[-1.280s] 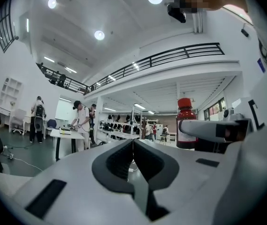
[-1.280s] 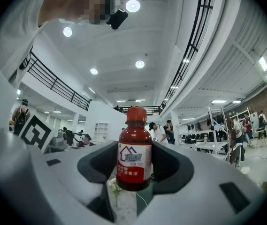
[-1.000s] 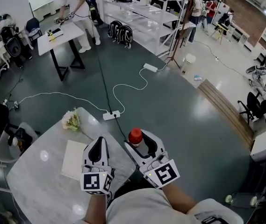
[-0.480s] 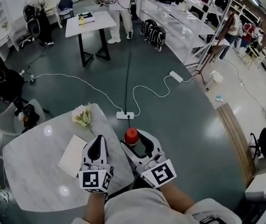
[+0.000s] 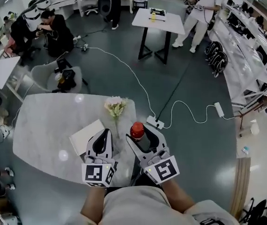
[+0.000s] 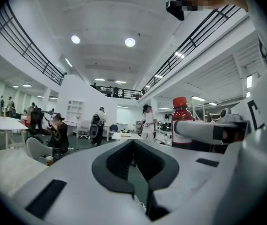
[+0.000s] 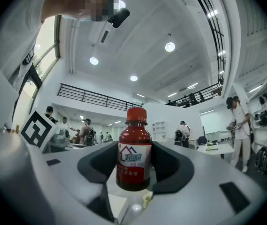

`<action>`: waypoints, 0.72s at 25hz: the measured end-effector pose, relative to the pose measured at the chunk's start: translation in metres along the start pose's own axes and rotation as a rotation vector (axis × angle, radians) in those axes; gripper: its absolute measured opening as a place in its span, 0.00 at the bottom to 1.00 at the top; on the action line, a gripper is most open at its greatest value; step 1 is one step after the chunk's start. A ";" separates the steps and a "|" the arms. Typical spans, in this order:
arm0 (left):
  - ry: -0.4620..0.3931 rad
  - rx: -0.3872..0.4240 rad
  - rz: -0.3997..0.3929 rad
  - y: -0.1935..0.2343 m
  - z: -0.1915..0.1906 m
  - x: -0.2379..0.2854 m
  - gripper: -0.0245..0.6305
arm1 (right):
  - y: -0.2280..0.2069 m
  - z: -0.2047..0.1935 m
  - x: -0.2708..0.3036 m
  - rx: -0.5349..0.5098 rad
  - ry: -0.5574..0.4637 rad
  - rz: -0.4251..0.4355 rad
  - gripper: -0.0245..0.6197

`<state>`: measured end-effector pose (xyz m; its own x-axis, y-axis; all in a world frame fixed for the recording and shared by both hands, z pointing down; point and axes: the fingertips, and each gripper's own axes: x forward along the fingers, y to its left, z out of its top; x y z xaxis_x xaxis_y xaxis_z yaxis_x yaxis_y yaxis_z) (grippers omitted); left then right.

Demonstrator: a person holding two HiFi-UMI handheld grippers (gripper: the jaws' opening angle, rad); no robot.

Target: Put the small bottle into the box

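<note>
The small bottle [image 5: 137, 130] has a red cap and dark red contents, with a white and red label [image 7: 134, 163]. My right gripper [image 5: 141, 134] is shut on it and holds it upright above the table's right edge. The bottle [image 6: 181, 121] also shows at the right of the left gripper view. My left gripper [image 5: 103, 135] hovers beside it, shut with nothing between its jaws [image 6: 133, 146]. The white box [image 5: 87, 136] lies flat on the marble table [image 5: 49, 125], just left of the left gripper.
A small bunch of pale flowers [image 5: 116, 108] stands on the table beyond the grippers. A power strip with white cables [image 5: 155, 122] lies on the floor to the right. A chair [image 5: 53, 76] stands behind the table. Several people and another table [image 5: 157, 20] are farther off.
The head view has swung round, so the marble table, box and flowers now sit more squarely ahead. Both grippers keep their pose, and the bottle stays held in the right one.
</note>
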<state>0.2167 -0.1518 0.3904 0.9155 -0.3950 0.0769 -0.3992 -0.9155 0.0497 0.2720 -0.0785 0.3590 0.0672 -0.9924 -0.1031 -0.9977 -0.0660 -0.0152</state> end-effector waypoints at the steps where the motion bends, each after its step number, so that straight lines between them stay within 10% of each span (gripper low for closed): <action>1: -0.002 -0.001 0.042 0.005 0.000 -0.005 0.07 | 0.003 -0.001 0.005 0.006 -0.004 0.041 0.40; 18: 0.012 -0.069 0.632 0.101 -0.034 -0.146 0.07 | 0.146 -0.036 0.069 -0.012 0.018 0.636 0.40</action>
<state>0.0410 -0.1846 0.4177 0.5019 -0.8560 0.1239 -0.8648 -0.4991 0.0551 0.1307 -0.1605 0.3850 -0.5386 -0.8395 -0.0712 -0.8425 0.5360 0.0543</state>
